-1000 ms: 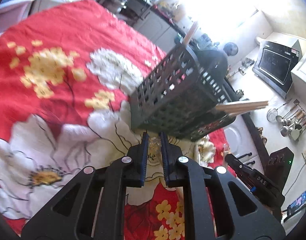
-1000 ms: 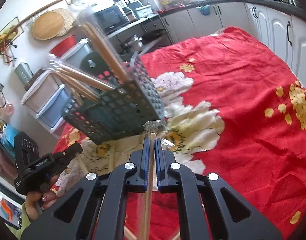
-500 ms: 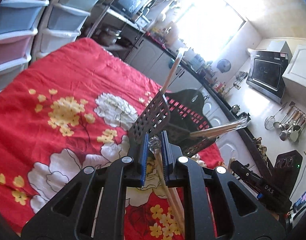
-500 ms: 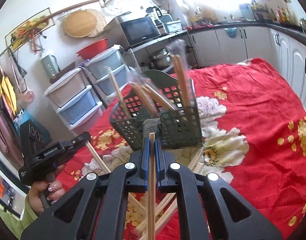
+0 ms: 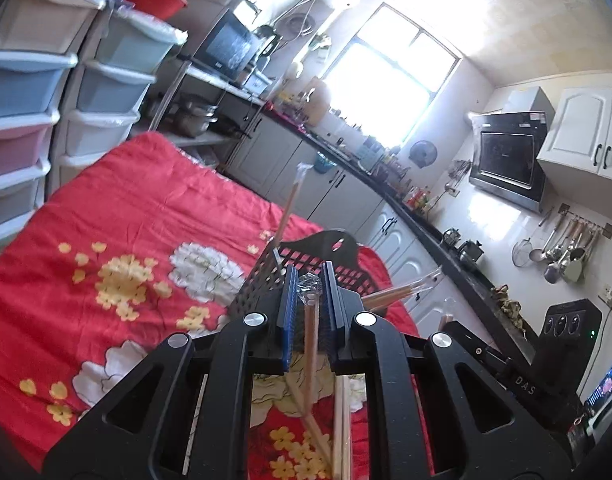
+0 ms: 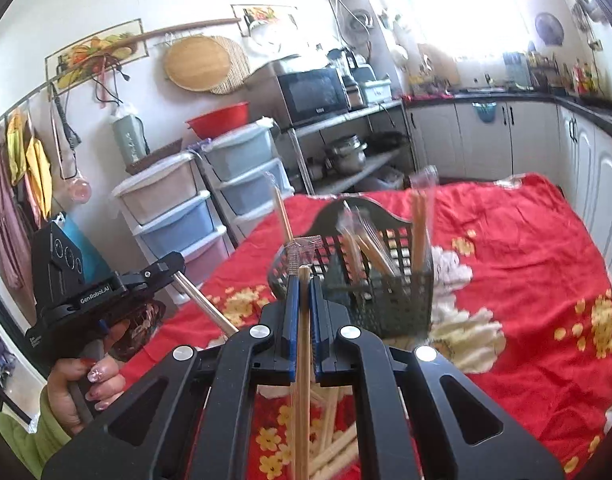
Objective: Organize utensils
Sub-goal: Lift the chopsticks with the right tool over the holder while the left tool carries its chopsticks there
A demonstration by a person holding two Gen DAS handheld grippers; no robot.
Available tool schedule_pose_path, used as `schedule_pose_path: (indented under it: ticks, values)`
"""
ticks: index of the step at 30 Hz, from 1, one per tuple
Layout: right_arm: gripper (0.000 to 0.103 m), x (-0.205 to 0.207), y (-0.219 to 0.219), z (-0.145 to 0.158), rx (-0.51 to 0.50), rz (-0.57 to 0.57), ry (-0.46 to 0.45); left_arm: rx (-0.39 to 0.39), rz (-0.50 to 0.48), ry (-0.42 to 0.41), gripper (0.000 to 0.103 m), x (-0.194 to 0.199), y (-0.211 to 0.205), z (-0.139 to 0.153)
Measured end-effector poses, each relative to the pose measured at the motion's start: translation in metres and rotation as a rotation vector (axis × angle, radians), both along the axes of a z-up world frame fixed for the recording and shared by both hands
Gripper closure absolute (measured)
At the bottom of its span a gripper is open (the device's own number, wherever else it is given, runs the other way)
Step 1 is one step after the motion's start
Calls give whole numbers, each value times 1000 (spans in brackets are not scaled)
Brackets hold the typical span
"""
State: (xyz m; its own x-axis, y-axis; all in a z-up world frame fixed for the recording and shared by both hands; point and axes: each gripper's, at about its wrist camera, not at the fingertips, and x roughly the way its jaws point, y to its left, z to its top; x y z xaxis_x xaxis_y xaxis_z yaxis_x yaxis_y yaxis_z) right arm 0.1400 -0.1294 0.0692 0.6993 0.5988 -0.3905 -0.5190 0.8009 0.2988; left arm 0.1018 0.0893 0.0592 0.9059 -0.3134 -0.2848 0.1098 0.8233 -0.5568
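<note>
Both grippers are sitting above the red flowered cloth (image 6: 525,280) that is covering the table, each one clamped almost shut on its own wrapped pair of wooden chopsticks. The left gripper (image 5: 309,300) is pinching a pair (image 5: 310,344) whose clear plastic wrapper is crumpling out just past the blue pads (image 5: 286,312), while the sticks are running back under the jaws toward the camera. The right gripper (image 6: 302,304) is doing the same with another pair (image 6: 304,360), its wrapper tip poking up ahead of the fingers.

The dark perforated utensil basket (image 6: 385,300) is standing on the cloth just beyond both grippers, a little to the right of the right one, and several wrapped chopsticks (image 6: 417,224) are already leaning inside it (they look blurred, so I cannot count them). More loose chopsticks (image 6: 329,452) are lying on the cloth below the right gripper.

From the right-hand view, a hand (image 6: 82,384) with a green sleeve is gripping the left tool's handle at the table's near-left edge, beside the stacked plastic drawers (image 6: 174,220)
</note>
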Motion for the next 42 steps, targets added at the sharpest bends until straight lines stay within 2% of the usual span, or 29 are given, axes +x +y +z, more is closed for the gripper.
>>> schedule_pose_path:
  ticks: [20, 42]
  values:
    - [97, 9, 15, 33, 4, -11, -142, 18, -46, -115, 95, 2, -15, 44]
    - [97, 32, 17, 110, 61, -71, -355, 44, -109, -240, 95, 37, -31, 107]
